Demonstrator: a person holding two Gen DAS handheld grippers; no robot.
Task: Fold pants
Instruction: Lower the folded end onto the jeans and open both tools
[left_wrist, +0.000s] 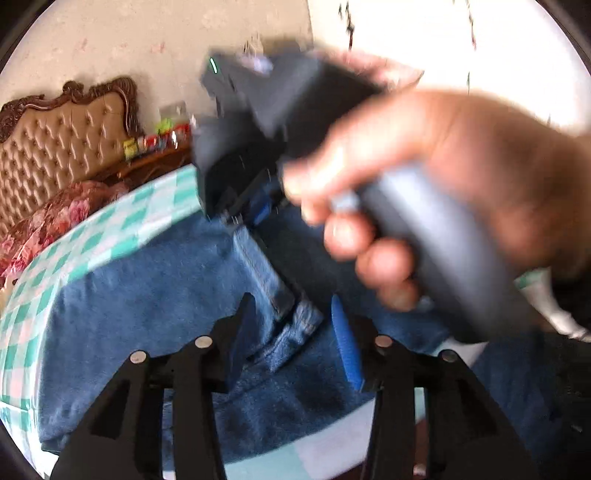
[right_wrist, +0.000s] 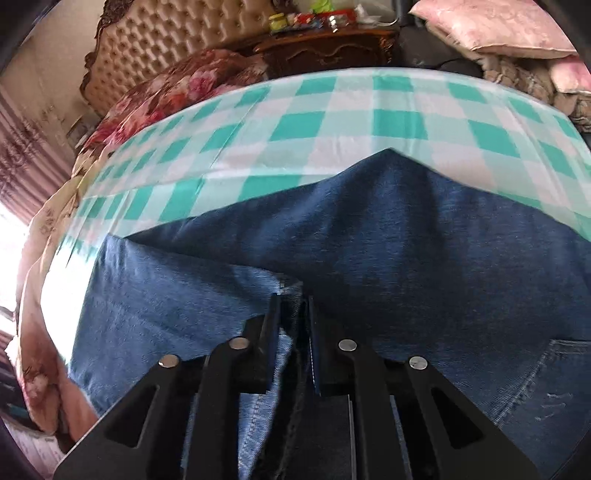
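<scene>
Blue denim pants (left_wrist: 155, 280) lie on a green-and-white checked cloth (left_wrist: 122, 229). My left gripper (left_wrist: 295, 314) is open, its fingers either side of a lifted hem edge (left_wrist: 303, 317) of the pants, not closed on it. The right gripper's body (left_wrist: 258, 122), held by a hand, is blurred and sits just ahead, its tip at the same denim strip. In the right wrist view my right gripper (right_wrist: 293, 302) is shut on a fold of the pants (right_wrist: 291, 295), with denim (right_wrist: 406, 240) spread ahead over the checked cloth (right_wrist: 332, 122).
A tufted headboard (right_wrist: 166, 40) and a floral blanket (right_wrist: 173, 81) lie beyond the cloth. A dark wooden cabinet (right_wrist: 325, 48) holds small items. Pink pillows (right_wrist: 498, 26) are stacked at the far right. Curtains (right_wrist: 22, 147) hang at the left.
</scene>
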